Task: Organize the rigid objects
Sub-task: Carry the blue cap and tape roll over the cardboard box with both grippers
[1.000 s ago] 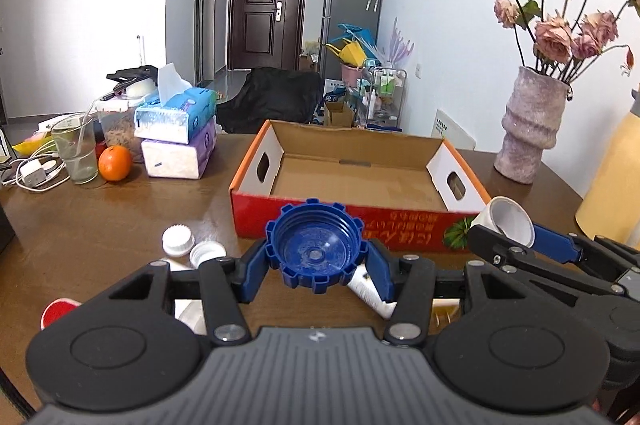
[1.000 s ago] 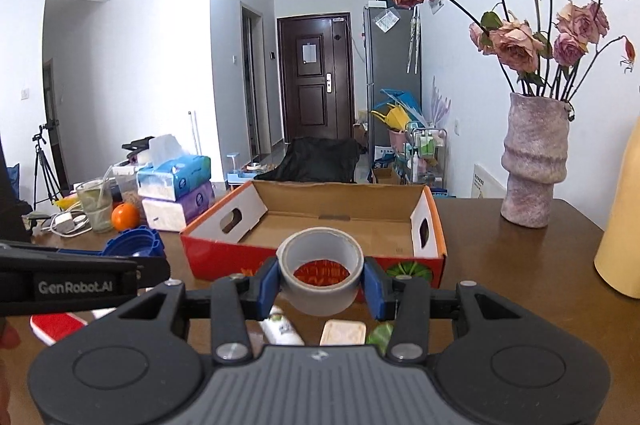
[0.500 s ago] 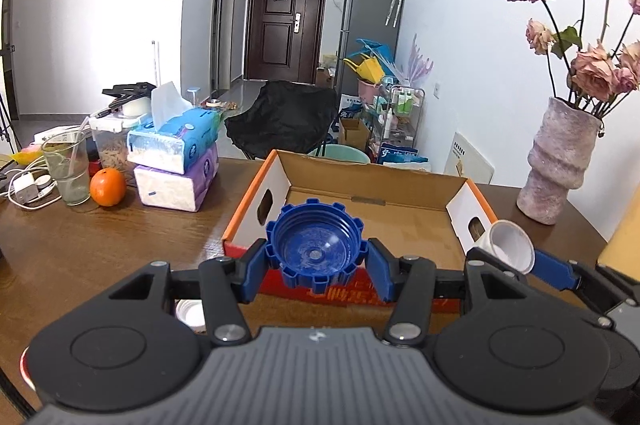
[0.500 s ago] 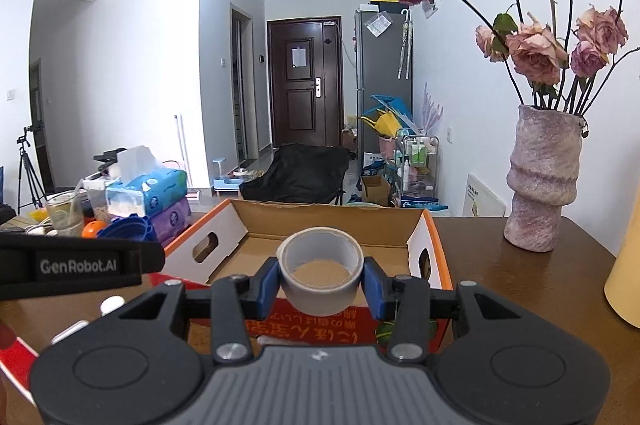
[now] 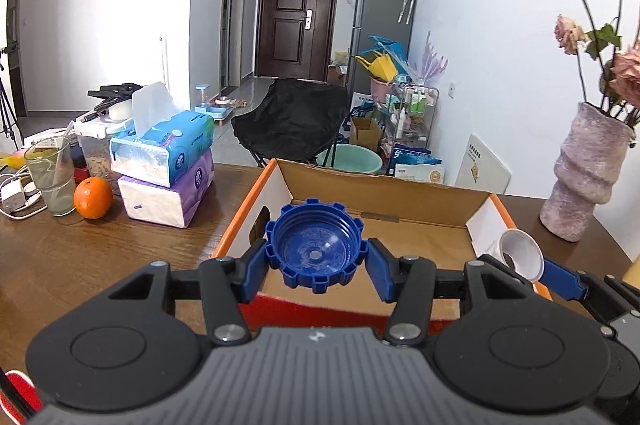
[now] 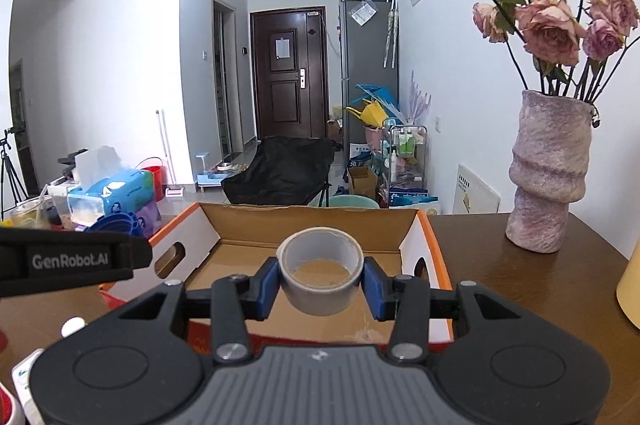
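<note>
Wooden table (image 5: 120, 257), cardboard box (image 5: 384, 193)

Blue cap (image 5: 315, 249) in left claw (image 5: 316, 267)

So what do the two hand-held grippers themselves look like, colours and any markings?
Both look alike. The left hand-held gripper and right hand-held gripper have black linkage arms, silver pivot screws, blue finger pads and a ribbed grey body. A black strap reads GenRobot.AI in white.
</note>
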Motion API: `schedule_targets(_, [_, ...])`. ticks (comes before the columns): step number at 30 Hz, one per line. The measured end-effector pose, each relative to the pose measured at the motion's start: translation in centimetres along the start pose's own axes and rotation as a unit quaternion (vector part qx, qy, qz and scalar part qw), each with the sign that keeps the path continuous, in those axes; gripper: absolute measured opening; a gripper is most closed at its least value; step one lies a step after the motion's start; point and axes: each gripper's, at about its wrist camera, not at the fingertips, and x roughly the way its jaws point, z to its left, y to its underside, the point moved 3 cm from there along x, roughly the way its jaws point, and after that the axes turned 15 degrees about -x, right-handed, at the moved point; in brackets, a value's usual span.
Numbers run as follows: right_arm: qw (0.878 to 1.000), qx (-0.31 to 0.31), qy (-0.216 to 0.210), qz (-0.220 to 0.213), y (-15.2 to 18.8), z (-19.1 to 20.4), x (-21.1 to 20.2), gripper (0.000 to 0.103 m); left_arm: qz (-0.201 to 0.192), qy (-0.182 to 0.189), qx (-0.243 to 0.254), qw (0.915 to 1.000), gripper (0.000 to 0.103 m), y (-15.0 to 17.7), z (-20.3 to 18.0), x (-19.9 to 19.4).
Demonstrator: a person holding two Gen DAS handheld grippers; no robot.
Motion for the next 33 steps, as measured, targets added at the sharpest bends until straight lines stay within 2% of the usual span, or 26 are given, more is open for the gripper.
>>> schedule_targets(20, [1.0,-0.012,0.005,0.025,-0.5,-0.5,5.9,0.043,0.013,-0.028,0.0,0.9995,0.054,-1.8,-0.7,6.7])
schedule_targets(33, [0.999,-0.001,0.008,0.052,0.8,-1.4,8.3,0.043,0.04,-0.038,0.021,0.9982,0.054,-1.1,-1.7,10.5])
